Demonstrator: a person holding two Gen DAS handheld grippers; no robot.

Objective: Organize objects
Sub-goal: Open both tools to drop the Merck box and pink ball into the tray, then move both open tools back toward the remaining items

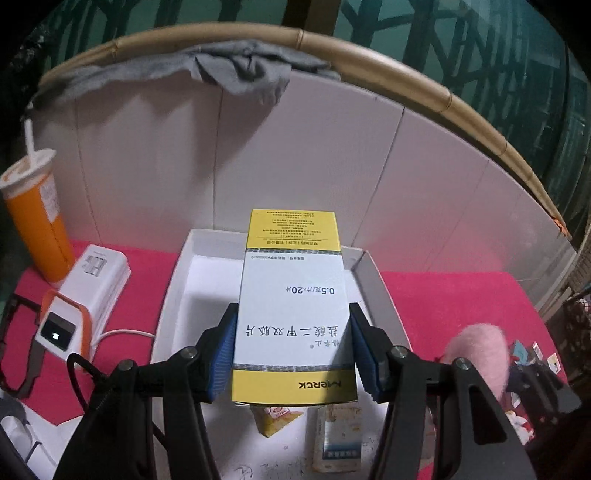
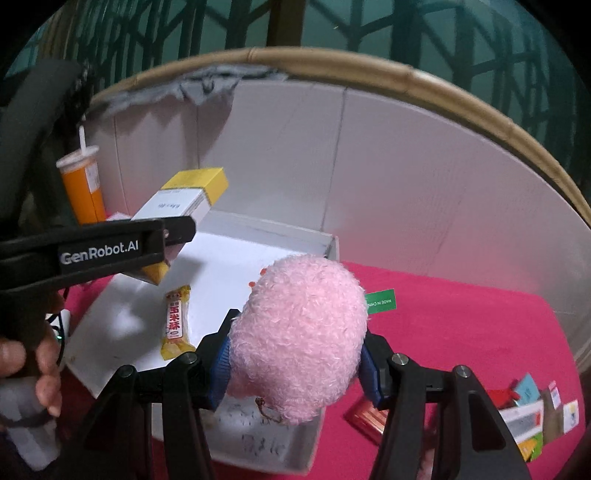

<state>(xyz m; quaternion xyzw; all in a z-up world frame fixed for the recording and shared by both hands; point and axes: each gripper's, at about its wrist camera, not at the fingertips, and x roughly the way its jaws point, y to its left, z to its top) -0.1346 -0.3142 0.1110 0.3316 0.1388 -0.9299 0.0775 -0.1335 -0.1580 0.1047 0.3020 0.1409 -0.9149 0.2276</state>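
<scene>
- Seen from the left wrist, the left gripper clamps the medicine box above the white tray; a tilted release could tip it onto the snack packet.
- Over on the right wrist, the right gripper squeezes the pink plush over the tray's edge; dropped there, it may roll onto the red cloth.

A white panelled screen topped by a bamboo rail, with grey cloth draped over it, curves behind the magenta-covered surface, against dark teal lattice.
</scene>
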